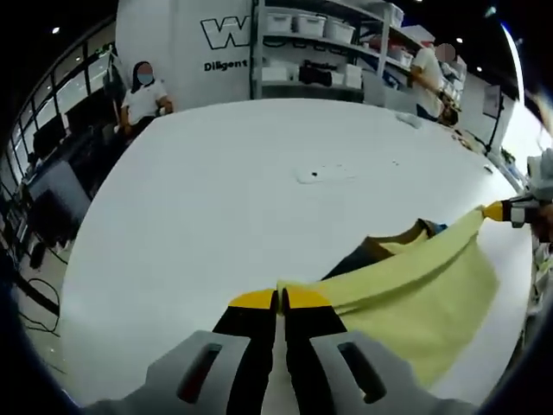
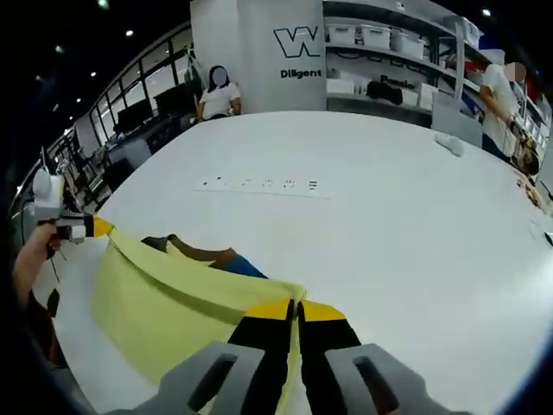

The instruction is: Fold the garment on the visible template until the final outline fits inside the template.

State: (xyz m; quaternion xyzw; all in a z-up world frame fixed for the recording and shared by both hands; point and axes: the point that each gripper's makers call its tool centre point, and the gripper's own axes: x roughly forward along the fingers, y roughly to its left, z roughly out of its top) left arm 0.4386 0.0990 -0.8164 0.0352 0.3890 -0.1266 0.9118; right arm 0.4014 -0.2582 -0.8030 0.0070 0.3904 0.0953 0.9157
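Observation:
A pale yellow garment point(image 1: 415, 290) hangs stretched between my two grippers above the white table point(image 1: 259, 190). My left gripper point(image 1: 279, 298) is shut on one corner of its upper edge. My right gripper point(image 1: 499, 210) enters from the right and pinches the other corner. In the right gripper view the same garment point(image 2: 164, 303) sags from my right gripper point(image 2: 296, 309), shut on its edge, across to my left gripper point(image 2: 97, 226) held by a hand. Brown and blue parts of the garment point(image 2: 220, 258) lie on the table behind the raised edge. No template outline can be made out.
A flat white strip point(image 2: 263, 184) lies mid-table. A small white object point(image 2: 451, 143) sits at the far edge. Shelves with white bins point(image 1: 320, 43) stand behind the table. One person sits at the back left point(image 1: 143, 91) and another stands at the back right point(image 1: 429, 78).

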